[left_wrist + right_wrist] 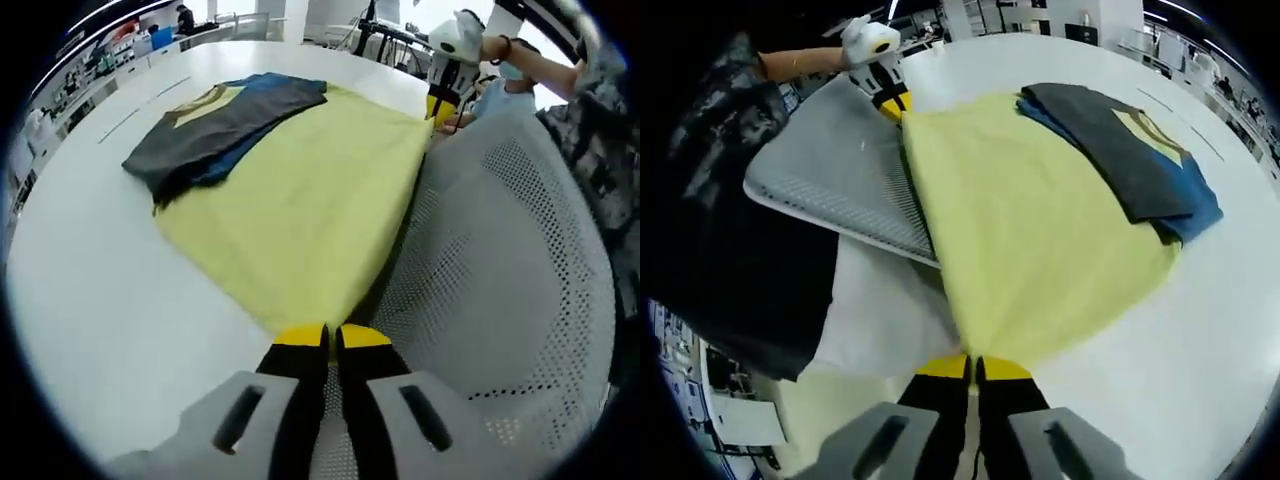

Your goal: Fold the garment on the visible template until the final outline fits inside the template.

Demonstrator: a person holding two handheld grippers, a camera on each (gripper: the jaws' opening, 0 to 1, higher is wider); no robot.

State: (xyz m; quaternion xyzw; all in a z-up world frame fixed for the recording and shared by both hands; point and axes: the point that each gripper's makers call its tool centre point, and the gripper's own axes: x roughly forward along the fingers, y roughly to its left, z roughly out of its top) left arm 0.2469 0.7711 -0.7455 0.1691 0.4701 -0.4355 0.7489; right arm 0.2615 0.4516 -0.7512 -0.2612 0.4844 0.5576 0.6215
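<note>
Two grippers, the left gripper [332, 338] and the right gripper [974, 368], each pinch a corner of the yellow garment [300, 200] with jaws pressed together. It lies on the white table [110, 300], with a folded dark shirt [225, 120] on top and a grey mesh board [500, 260] just beside it.

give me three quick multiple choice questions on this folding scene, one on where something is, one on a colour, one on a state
1. Where does the dark folded garment lie?
A. on the far part of the yellow cloth
B. on the grey perforated board
C. on the floor

2. What colour is the cloth that both tools pinch?
A. red
B. yellow
C. white

3. How do the jaws of the left tool stand?
A. wide apart
B. shut on the cloth's edge
C. resting away from the cloth

Answers: 1 A, the dark garment overlaps the cloth's far end on the white table. 2 B, the cloth held at both near corners is pale yellow. 3 B, the yellow tips meet at the cloth's corner, like the right tool.
</note>
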